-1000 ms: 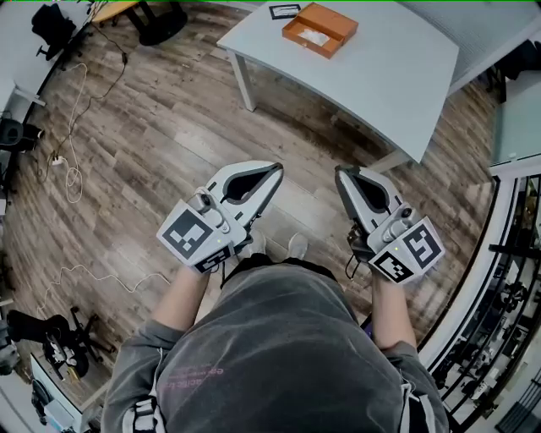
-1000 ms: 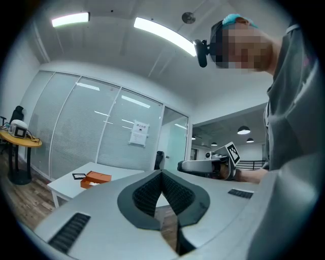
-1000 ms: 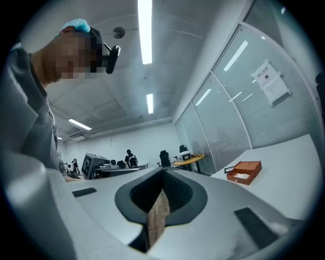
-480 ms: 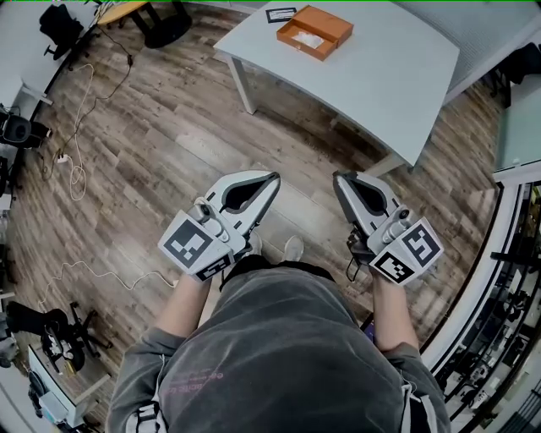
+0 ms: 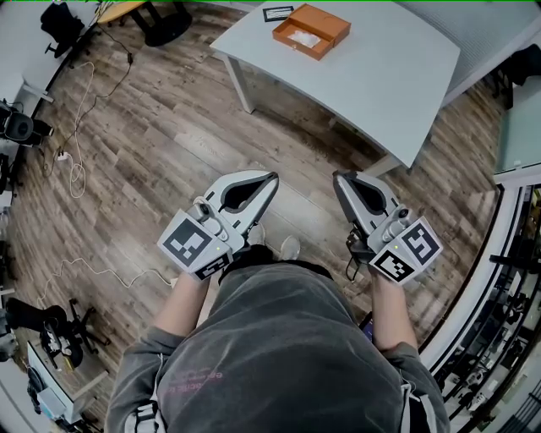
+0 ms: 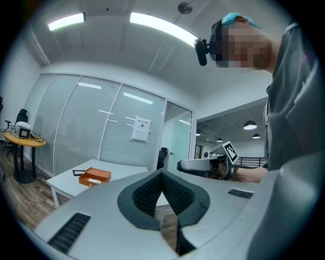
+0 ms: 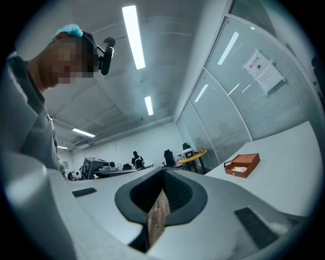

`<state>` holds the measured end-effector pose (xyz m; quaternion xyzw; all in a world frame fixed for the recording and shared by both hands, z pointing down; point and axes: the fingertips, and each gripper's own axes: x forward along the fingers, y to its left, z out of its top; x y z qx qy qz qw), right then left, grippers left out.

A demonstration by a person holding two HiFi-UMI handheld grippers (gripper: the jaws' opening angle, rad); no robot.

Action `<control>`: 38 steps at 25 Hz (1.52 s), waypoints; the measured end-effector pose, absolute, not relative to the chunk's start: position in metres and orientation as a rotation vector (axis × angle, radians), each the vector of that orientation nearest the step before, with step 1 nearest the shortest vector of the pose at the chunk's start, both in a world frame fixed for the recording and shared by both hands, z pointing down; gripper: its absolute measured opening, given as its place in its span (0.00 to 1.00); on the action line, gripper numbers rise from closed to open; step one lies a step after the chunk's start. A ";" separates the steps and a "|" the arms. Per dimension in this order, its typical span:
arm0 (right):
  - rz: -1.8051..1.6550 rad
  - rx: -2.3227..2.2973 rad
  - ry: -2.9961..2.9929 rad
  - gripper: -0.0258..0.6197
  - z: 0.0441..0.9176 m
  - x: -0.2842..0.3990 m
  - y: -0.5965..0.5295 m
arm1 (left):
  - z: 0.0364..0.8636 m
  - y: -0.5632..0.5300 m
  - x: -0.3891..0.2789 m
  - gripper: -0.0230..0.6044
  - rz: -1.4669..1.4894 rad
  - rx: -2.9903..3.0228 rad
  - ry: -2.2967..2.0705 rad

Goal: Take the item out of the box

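An open orange box [image 5: 310, 30] lies at the far end of a pale grey table [image 5: 380, 76], with a white item [image 5: 303, 35] inside it. It also shows small in the left gripper view as the box [image 6: 95, 176] and in the right gripper view as the box [image 7: 242, 164]. Both grippers are held in front of the person's body over the wooden floor, well short of the table. My left gripper [image 5: 272, 178] is shut with nothing in it. My right gripper [image 5: 338, 178] is shut and empty too.
A small black-framed card [image 5: 278, 13] lies beside the box. White cables [image 5: 76, 173] trail over the floor at the left. Chairs and equipment [image 5: 51, 334] stand along the left edge. A railing [image 5: 499, 304] runs at the right. A glass wall stands behind the table.
The head view has shifted slightly, so the box sits a little further left and up. Both grippers stay shut in about the same place before the body.
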<state>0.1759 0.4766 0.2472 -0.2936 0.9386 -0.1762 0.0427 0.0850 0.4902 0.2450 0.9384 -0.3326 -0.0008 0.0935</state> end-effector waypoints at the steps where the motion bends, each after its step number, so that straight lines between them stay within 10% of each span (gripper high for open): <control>1: -0.542 -0.899 2.869 0.05 0.248 0.178 0.475 | 0.245 0.489 0.087 0.05 -0.002 2.786 -0.985; 38: -0.620 -0.991 2.879 0.05 0.276 0.067 0.293 | 0.271 0.295 -0.029 0.05 -0.053 2.754 -0.930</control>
